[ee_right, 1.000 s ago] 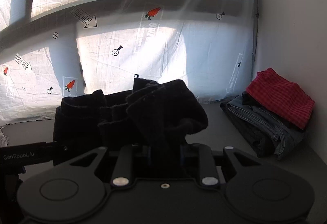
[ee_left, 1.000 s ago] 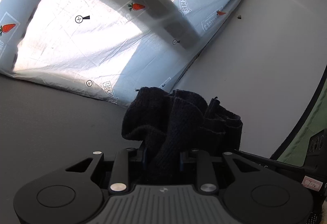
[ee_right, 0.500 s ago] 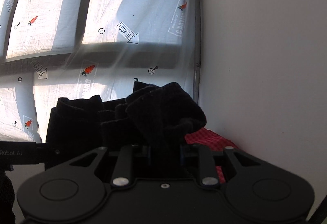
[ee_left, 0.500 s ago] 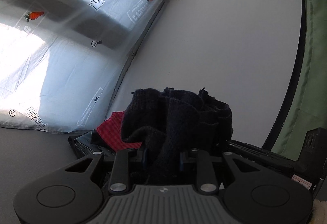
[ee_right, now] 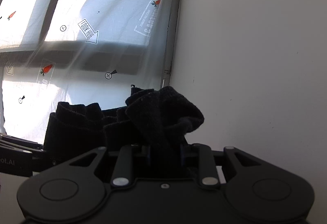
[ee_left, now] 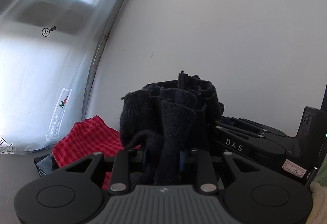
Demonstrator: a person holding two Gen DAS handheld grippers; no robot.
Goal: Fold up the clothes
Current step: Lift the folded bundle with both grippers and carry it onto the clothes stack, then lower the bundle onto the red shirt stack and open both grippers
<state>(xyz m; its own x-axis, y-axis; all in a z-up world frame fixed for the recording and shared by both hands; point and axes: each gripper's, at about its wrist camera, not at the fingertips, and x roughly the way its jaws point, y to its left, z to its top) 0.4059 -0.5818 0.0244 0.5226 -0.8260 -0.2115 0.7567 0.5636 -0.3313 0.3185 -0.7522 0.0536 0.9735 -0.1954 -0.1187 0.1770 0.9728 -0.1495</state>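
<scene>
Left wrist — one dark knit (ee_left: 169,113), two grippers

Sweater (ee_left: 169,113) bunched between both grippers; folded pile (ee_left: 85,140) lies left.

"DAS" stands on the right gripper (ee_left: 235,145); "LOOK HERE" arrows mark the curtain (ee_right: 102,9).

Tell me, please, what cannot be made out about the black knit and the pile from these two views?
- Black knit: its lower part, hidden behind the left gripper body in the left view and the right gripper in the right view.
- Red checked cloth: partly covered by the knit; absent from the right view.
- Jeans beneath it: only an edge shows.
</scene>
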